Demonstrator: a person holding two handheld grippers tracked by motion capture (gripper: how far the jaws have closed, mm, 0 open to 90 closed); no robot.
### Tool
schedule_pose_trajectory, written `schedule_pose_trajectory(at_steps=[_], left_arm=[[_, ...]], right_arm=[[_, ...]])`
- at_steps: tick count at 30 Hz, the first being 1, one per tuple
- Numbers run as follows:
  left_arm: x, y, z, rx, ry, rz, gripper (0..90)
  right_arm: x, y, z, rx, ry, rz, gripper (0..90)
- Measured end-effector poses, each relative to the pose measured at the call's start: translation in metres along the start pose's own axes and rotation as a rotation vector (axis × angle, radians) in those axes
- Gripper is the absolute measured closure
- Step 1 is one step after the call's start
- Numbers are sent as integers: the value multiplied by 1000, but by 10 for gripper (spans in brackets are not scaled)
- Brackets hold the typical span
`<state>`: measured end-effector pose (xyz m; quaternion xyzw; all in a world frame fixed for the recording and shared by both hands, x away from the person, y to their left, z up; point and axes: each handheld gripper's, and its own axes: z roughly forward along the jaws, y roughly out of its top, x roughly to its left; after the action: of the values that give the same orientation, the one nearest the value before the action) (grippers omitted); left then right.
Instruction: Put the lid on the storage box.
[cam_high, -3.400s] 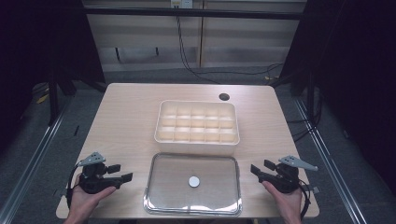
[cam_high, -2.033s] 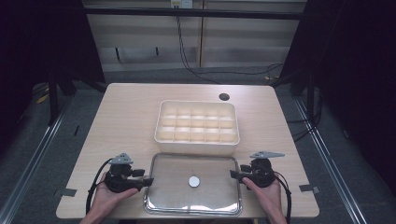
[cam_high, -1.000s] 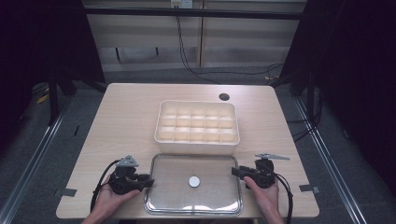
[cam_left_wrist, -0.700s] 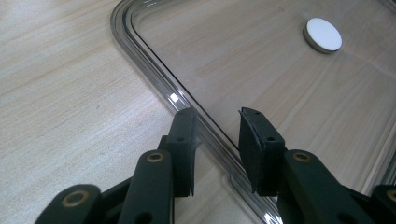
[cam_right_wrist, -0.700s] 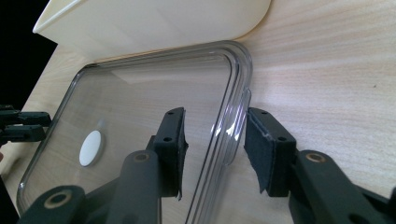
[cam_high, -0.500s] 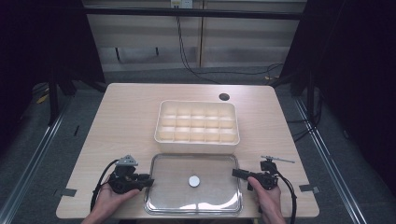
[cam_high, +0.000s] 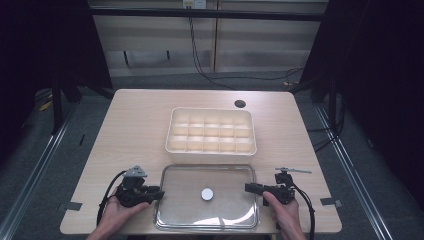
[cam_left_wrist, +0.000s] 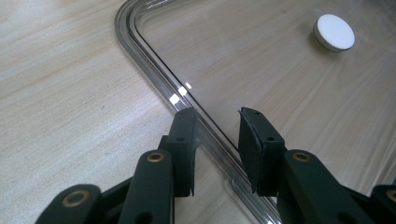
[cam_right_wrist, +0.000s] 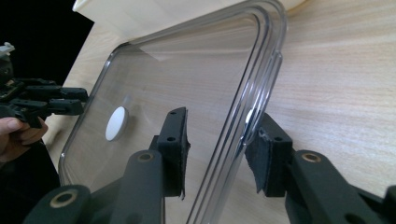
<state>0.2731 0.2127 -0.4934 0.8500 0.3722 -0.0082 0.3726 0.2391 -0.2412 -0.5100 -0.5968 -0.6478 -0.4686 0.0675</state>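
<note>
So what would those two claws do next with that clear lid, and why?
Probably close both on the lid. The left gripper and right gripper each have open jaws straddling an edge of it, one jaw on either side of the rim, so squeezing is the small step before lifting it, perhaps toward the tray.

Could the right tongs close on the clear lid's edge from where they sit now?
Probably yes. The right tongs are open with the clear lid's rim already between the jaws, and nothing lies in the gap.
</note>
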Motion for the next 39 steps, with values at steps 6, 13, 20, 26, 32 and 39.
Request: schedule_pose_trajectory(at_steps=[6,13,20,26,32,39], left_arm=[[0,0,0,-5,-10,-4,620],[1,-1,-1,-6,-4,9,575],[2,-1,-1,-15,-8,3,580],[3,-1,-1,-16,-39,-13,521],[5,-1,-2,-23,-31,-28,396],[6,-1,-2,-31,-36,-41,326]], right_arm=[[0,0,-1,1,-5,0,650],[1,0,-6,-45,18,-4,694],[3,1,-4,-30,105,-19,658],[5,2,-2,-23,110,-32,677],[8,1,-5,-41,122,-61,698],[12,1,-6,-56,140,-89,708]])
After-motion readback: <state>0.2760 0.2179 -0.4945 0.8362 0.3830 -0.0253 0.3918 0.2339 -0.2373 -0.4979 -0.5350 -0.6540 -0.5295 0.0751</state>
